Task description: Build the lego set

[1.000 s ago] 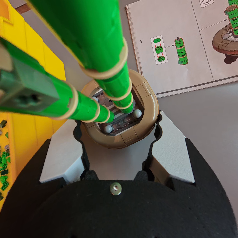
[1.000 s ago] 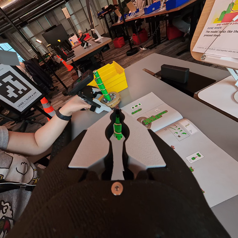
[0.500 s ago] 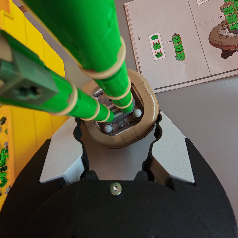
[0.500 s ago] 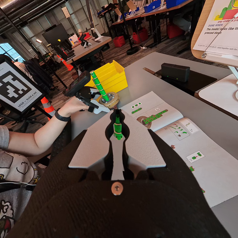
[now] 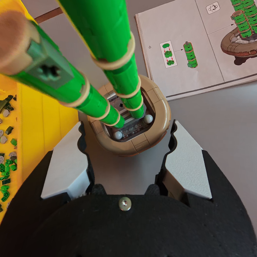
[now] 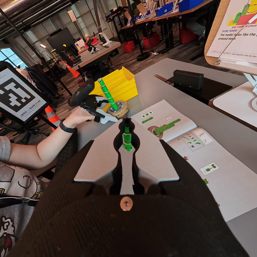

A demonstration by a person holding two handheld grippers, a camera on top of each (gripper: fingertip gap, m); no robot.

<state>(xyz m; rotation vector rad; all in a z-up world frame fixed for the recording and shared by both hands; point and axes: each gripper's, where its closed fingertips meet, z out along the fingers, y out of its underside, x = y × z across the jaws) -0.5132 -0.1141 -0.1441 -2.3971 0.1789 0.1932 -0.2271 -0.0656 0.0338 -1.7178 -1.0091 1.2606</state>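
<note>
- Left wrist view: the left gripper (image 5: 125, 125) stood wide open, its white fingers (image 5: 66, 157) on either side of the tan base (image 5: 153, 141); whether they touched it could not be told.
- The base sat on the grey desk (image 5: 208, 125), with two green stalks (image 5: 122, 77) rising out of its middle toward the camera, ringed with tan bands.
- Two pale round studs (image 5: 148, 118) sat inside the base by the foot of the stalks.
- A yellow bin (image 5: 41, 118) stood just left of the base, loose green and grey pieces (image 5: 7, 171) lying in it.
- The open manual (image 5: 194, 48) lay on the desk beyond the base, to the right.

- Right wrist view: the right gripper (image 6: 126, 137) was nearly closed, clamped on a short green stalk piece (image 6: 126, 139) with tan bands, held lengthwise between the fingers.
- Farther off, the person's left hand (image 6: 79, 116) held the left gripper (image 6: 111, 109) at the base (image 6: 121, 109), where the stalks (image 6: 108, 96) stood slightly tilted.
- The bin (image 6: 119, 84) stood just behind the base; the manual (image 6: 187, 139) lay open to the right of it.
- A black box (image 6: 188, 81) sat farther back on the desk (image 6: 159, 86).
- A sign with a black-and-white marker (image 6: 18, 94) stood at the left.
</note>
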